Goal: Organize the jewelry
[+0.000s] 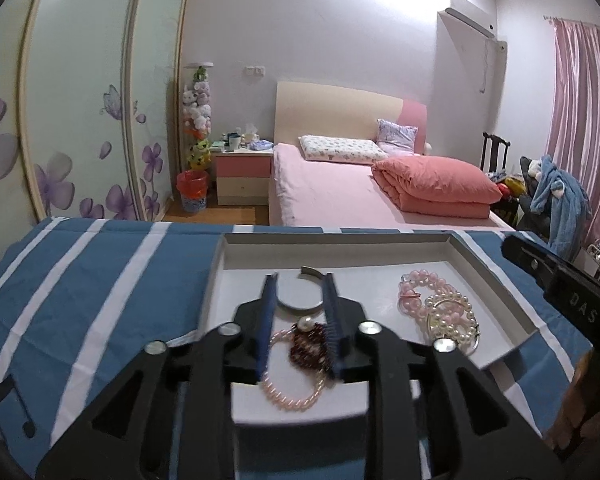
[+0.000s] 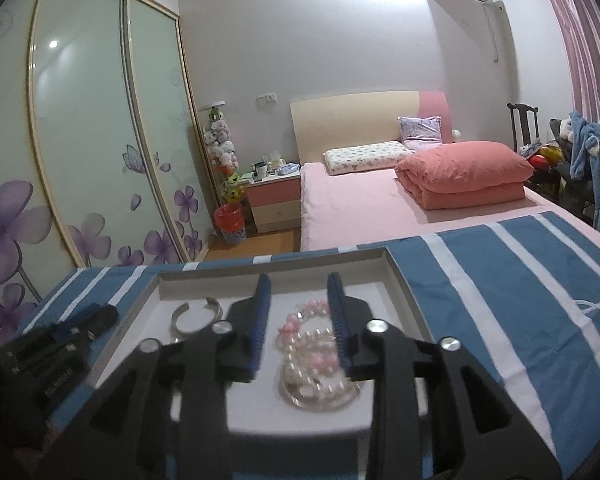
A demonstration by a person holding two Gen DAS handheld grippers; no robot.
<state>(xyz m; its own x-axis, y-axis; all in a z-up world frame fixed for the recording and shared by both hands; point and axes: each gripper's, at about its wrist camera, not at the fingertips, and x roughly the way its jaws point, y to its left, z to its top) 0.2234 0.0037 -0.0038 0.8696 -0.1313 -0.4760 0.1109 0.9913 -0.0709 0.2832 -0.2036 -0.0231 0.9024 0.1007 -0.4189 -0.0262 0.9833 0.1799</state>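
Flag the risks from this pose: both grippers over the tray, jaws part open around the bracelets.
1. Right gripper straddles a tangled pile of pink and white bead bracelets; closing here likely lifts several at once.
2. Left gripper has a dark red bead piece overlapping a pink pearl strand between its fingers: same snag risk.
3. The silver cuff lies close ahead of the left fingers; pushing forward may shove it along the tray.

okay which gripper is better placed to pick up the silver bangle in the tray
Left, probably. The left gripper hangs over the silver bangle, its open fingers straddling it. The right gripper frames the pearl bracelets instead.
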